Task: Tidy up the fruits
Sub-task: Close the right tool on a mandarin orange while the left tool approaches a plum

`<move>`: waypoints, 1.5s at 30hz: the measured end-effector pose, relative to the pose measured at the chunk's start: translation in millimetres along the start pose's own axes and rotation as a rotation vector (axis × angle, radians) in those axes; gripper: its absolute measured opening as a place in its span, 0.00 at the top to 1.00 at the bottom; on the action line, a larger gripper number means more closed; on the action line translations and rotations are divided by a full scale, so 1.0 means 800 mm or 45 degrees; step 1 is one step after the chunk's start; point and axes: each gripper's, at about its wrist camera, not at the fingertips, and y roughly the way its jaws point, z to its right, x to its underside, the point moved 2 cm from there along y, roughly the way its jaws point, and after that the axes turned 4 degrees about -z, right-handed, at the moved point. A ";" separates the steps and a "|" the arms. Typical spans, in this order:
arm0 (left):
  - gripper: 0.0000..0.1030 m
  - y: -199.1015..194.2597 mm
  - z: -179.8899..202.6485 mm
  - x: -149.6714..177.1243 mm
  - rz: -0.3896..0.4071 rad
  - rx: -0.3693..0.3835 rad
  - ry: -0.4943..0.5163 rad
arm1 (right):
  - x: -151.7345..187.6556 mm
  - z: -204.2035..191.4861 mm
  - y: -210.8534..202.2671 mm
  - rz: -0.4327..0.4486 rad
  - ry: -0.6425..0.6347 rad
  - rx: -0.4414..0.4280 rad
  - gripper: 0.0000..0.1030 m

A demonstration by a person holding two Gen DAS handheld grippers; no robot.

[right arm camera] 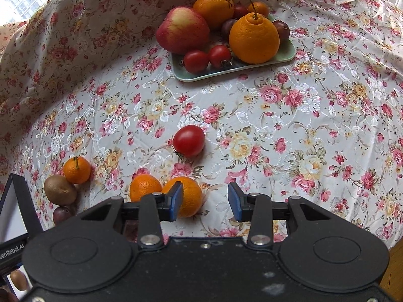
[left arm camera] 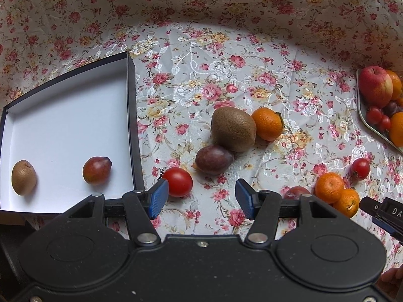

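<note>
Tomato (left arm camera: pixel 177 182), at ten o'clock off the gaping, empty left gripper (left arm camera: pixel 201 198), looks soft and slick, so pinch its middle gently; right gripper (right arm camera: pixel 205 202) gapes empty too.

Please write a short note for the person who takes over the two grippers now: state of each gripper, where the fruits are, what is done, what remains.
Left gripper: open, empty, beside a tomato near the box.
Right gripper: open, empty, next to two tangerines.
Done: a kiwi and a reddish fruit lie in the box; the green tray holds an apple, oranges, tomatoes, plums.
Left: loose on the cloth are a kiwi, a plum, tangerines, tomatoes.
</note>
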 end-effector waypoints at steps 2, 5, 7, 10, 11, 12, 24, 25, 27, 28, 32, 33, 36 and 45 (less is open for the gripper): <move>0.39 0.001 -0.001 0.000 -0.008 0.007 -0.006 | -0.001 -0.004 -0.001 0.006 0.008 -0.015 0.60; 0.39 0.003 -0.003 -0.002 -0.024 0.023 -0.017 | 0.000 -0.010 0.004 -0.007 -0.003 -0.011 0.59; 0.39 0.005 -0.004 -0.002 -0.032 0.034 -0.022 | 0.001 -0.013 0.009 -0.021 -0.009 -0.006 0.59; 0.39 0.006 -0.005 -0.004 -0.043 0.051 -0.035 | 0.001 -0.015 0.015 -0.025 -0.009 -0.005 0.59; 0.39 0.007 -0.006 -0.005 -0.046 0.056 -0.038 | 0.001 -0.016 0.015 -0.023 -0.009 -0.004 0.59; 0.39 0.007 -0.006 -0.006 -0.049 0.065 -0.041 | 0.000 -0.018 0.016 -0.021 -0.011 -0.001 0.59; 0.39 0.011 -0.012 -0.009 -0.067 0.114 -0.055 | 0.003 -0.033 0.031 -0.019 -0.063 0.010 0.53; 0.39 0.012 -0.012 -0.010 -0.065 0.117 -0.056 | 0.002 -0.033 0.032 -0.019 -0.062 0.010 0.53; 0.39 0.013 -0.013 -0.012 -0.067 0.134 -0.060 | 0.000 -0.035 0.033 -0.015 -0.063 0.016 0.53; 0.39 0.014 -0.014 -0.013 -0.073 0.146 -0.063 | -0.001 -0.037 0.035 -0.016 -0.068 0.018 0.53; 0.39 0.020 -0.012 -0.016 -0.090 0.183 -0.061 | -0.004 -0.041 0.042 -0.037 -0.083 0.020 0.53; 0.39 0.021 -0.011 -0.017 -0.090 0.182 -0.057 | -0.004 -0.042 0.045 -0.052 -0.087 0.022 0.53; 0.39 0.026 -0.008 -0.019 -0.094 0.182 -0.049 | -0.003 -0.044 0.059 -0.122 -0.101 0.057 0.51; 0.39 0.043 0.003 -0.024 -0.087 0.134 -0.004 | -0.008 -0.055 0.062 -0.085 -0.187 0.100 0.55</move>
